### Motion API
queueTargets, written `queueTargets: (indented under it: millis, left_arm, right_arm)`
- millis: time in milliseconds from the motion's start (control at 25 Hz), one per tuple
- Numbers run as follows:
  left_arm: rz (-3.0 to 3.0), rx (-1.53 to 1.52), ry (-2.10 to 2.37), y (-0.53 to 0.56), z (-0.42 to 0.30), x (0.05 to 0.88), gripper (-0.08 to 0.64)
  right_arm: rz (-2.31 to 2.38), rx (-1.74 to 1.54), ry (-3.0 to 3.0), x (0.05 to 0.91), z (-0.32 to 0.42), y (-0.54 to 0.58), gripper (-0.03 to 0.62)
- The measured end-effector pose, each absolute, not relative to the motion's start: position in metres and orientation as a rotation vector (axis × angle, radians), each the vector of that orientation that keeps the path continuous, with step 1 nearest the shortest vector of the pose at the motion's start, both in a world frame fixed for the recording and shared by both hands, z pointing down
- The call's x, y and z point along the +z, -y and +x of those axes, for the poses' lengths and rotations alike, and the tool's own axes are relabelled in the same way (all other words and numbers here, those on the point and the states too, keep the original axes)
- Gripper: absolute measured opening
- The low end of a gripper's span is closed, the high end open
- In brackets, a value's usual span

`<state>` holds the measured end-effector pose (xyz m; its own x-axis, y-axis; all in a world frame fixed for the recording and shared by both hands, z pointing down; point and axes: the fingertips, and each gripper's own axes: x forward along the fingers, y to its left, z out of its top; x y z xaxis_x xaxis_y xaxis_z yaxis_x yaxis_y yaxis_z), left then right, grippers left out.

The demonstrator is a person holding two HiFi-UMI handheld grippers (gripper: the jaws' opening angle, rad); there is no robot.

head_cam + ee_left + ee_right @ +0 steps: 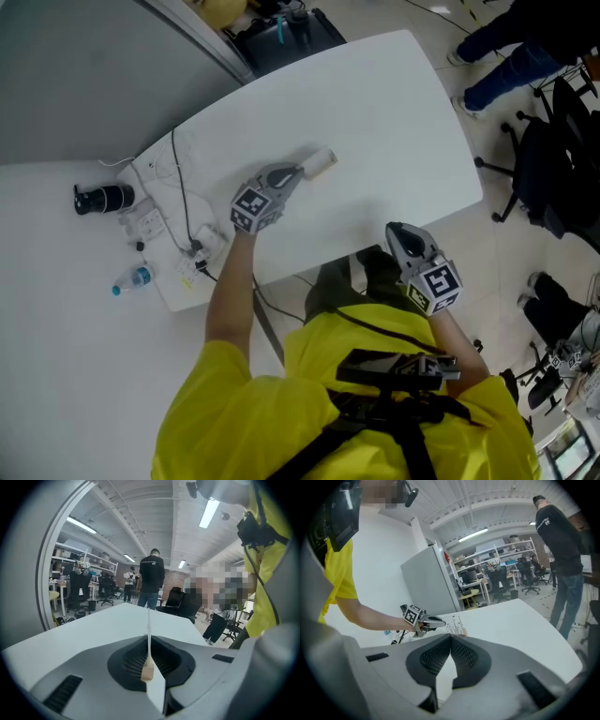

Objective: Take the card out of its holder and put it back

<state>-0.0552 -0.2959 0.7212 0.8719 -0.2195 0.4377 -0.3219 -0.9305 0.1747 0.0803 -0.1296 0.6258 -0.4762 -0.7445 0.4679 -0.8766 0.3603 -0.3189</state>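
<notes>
A white card (322, 159) stands upright in a small tan wooden holder (462, 632) on the white table (394, 122). My left gripper (300, 172) reaches it from the left, and its jaws are closed on the card's near edge. In the left gripper view the card (149, 630) shows edge-on as a thin line pinched between the jaws, with the tan holder (147, 672) below it. My right gripper (398, 230) hangs shut and empty off the table's near edge, pointed toward the card (456, 623) and the left gripper (438, 619).
On the adjoining table to the left lie a black cylinder (103, 199), a small water bottle (131, 279) and cables (183, 206). Office chairs (553, 178) stand on the floor at right. A person in black (151, 578) stands beyond the table's far end.
</notes>
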Motion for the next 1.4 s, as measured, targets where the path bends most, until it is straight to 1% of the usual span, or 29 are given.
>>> queueTargets:
  millis: [80, 200, 320, 440, 520, 600, 680, 840, 1000, 1080, 1160, 1280, 1400]
  left_arm:
    - [2.782, 0.612, 0.488, 0.298, -0.058, 0.724, 0.043]
    - [2.77, 0.548, 0.65, 0.307, -0.07, 0.704, 0.05]
    - [2.738, 0.447, 0.839, 0.306, -0.093, 0.666, 0.057]
    - [2.71, 0.327, 1.048, 0.293, -0.111, 0.61, 0.055]
    - [2.669, 0.32, 1.209, 0.282, -0.121, 0.576, 0.046]
    - [2.581, 0.29, 1.372, 0.275, -0.132, 0.547, 0.015]
    - [2.507, 0.246, 1.475, 0.266, -0.138, 0.521, 0.012]
    - [2.485, 0.128, 1.509, 0.236, -0.13, 0.489, 0.012]
    - [2.494, 0.062, 1.523, 0.219, -0.131, 0.478, 0.012]
    - [2.491, 0.069, 1.543, 0.215, -0.138, 0.479, 0.014]
    - [2.48, 0.103, 1.591, 0.214, -0.147, 0.478, 0.036]
    - [2.454, 0.067, 1.64, 0.217, -0.162, 0.47, 0.036]
    - [2.482, 0.044, 1.639, 0.219, -0.16, 0.459, 0.035]
  right_arm:
    - [1.462, 0.787, 2.381, 0.625, 0.082, 0.135, 0.003]
    - [1.473, 0.763, 2.406, 0.616, 0.084, 0.149, 0.003]
    - [1.502, 0.715, 2.43, 0.598, 0.09, 0.164, 0.003]
    - [1.524, 0.636, 2.466, 0.572, 0.094, 0.178, 0.003]
    - [1.526, 0.579, 2.5, 0.55, 0.093, 0.187, 0.003]
    - [1.529, 0.519, 2.541, 0.527, 0.092, 0.196, 0.003]
    - [1.535, 0.465, 2.584, 0.506, 0.092, 0.204, 0.003]
    - [1.549, 0.406, 2.646, 0.472, 0.09, 0.21, 0.002]
    - [1.54, 0.362, 2.687, 0.457, 0.085, 0.212, 0.002]
    - [1.528, 0.361, 2.694, 0.454, 0.082, 0.211, 0.002]
    - [1.518, 0.354, 2.702, 0.45, 0.079, 0.209, 0.002]
    - [1.51, 0.333, 2.712, 0.445, 0.076, 0.212, 0.002]
    - [1.496, 0.326, 2.721, 0.444, 0.074, 0.219, 0.002]
